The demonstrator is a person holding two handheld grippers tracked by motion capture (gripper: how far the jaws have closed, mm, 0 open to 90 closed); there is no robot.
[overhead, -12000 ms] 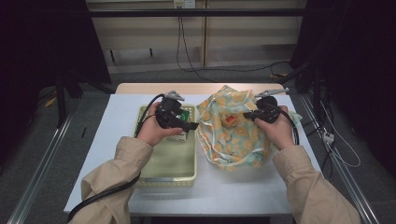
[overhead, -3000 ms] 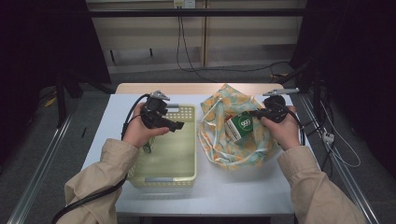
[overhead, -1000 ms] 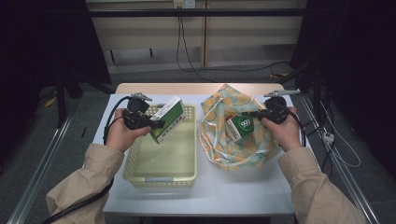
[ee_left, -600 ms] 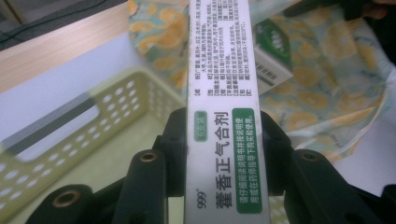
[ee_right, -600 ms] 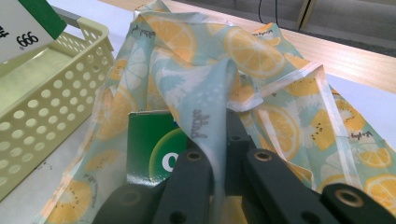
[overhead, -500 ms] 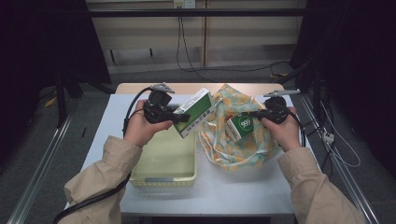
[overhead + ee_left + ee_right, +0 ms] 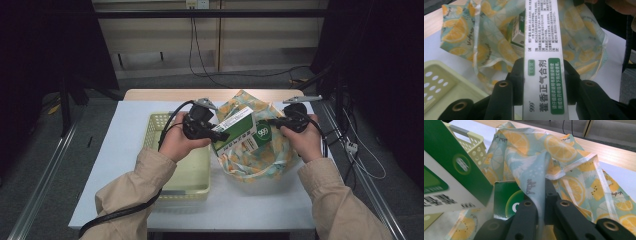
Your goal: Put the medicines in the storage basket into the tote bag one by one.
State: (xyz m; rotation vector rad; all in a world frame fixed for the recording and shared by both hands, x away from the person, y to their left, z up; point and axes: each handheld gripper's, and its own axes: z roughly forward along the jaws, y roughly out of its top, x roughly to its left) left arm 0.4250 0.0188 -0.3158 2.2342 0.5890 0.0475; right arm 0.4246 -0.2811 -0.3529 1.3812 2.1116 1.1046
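**Ana:** Left hand-held gripper (image 7: 223,135) is clamped across the long green-and-white carton (image 7: 235,131). A second ago that carton hung above the yellow basket (image 7: 192,172); now it sits over the mouth of the lemon-print bag (image 7: 260,157), so it has crossed from one to the other.

**Ben:** Is it inside the bag yet?

**Ana:** Not that I can tell. From the left gripper view the carton (image 7: 545,62) runs out between the jaws with its far end over the fabric, and a second, smaller green box (image 7: 518,35) lies in the bag beyond it. The carton looks poised above the opening, not let go.

**Ben:** And the other side?

**Ana:** Right hand-held gripper (image 7: 272,120) is pinched together on a fold of the bag's rim; in the right gripper view the cloth (image 7: 536,177) stands up between the closed jaws. It holds the same spot as a second ago, keeping the mouth lifted.

**Ben:** So what's left?

**Ana:** My guess: lower the carton beside the small box, then release. One risk is the long carton catching the loose rim nearest the basket.

**Ben:** Worktop (image 7: 125,150) otherwise?

**Ana:** Basket and bag side by side on it.
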